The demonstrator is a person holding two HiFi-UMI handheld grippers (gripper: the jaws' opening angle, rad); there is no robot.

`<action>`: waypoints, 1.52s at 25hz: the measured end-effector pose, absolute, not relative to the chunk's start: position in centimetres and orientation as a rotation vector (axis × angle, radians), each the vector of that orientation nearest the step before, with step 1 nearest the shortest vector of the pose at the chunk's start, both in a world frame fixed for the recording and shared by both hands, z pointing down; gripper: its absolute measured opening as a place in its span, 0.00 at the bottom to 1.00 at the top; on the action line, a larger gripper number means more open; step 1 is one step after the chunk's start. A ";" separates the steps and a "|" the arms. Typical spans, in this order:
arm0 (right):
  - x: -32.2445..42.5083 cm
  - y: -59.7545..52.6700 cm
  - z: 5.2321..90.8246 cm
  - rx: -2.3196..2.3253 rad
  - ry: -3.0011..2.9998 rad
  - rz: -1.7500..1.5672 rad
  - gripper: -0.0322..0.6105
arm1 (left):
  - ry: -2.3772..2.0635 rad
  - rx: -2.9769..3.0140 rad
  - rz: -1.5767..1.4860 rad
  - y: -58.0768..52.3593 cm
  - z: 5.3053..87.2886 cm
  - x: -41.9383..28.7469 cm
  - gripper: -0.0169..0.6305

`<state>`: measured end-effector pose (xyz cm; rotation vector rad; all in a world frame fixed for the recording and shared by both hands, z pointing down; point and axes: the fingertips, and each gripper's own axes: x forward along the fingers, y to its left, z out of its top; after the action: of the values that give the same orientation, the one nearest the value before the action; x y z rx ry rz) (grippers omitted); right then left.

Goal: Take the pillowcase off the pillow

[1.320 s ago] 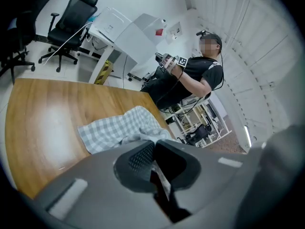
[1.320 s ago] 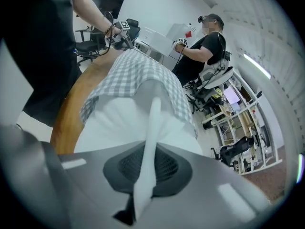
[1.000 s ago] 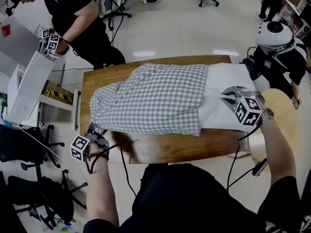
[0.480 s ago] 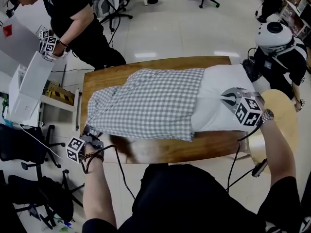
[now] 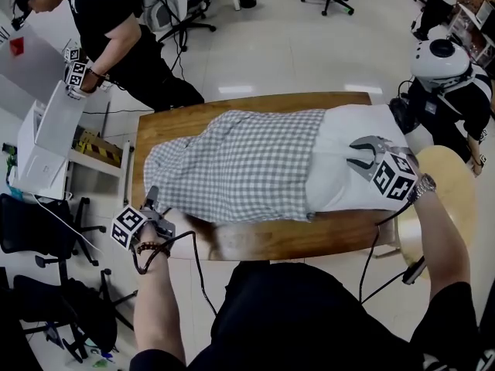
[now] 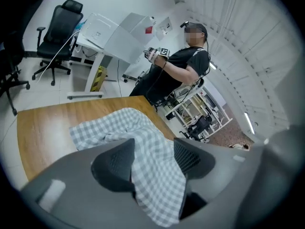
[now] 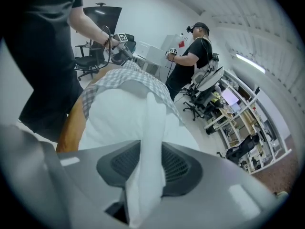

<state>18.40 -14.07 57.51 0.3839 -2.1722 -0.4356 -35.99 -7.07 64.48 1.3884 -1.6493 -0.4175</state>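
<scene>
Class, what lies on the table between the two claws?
Head view: the grey-and-white checked fabric pillowcase, partly over the white pillow. The left claw and right claw have just been opening, cloth between their jaws.

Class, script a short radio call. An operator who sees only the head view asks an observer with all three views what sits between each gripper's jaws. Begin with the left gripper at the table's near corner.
Operator: From above, I can't see into the left gripper. Is anything between its jaws?
Observer: Yes. Its jaws have just been opening and stand apart, with the checked pillowcase draped loosely between them.
Operator: And the right gripper, over the white pillow?
Observer: Its jaws have just been opening too. An upright fold of the pillow's white fabric stands between them.
</scene>
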 end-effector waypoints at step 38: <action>10.5 -17.6 56.5 0.152 -2.010 -0.172 0.62 | -1.093 2.267 1.194 -26.5 64.3 -20.9 0.61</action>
<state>10.48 -17.61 56.45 0.1521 -2.0095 -0.1725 -20.87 -26.54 64.28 2.2668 -1.0930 1.1943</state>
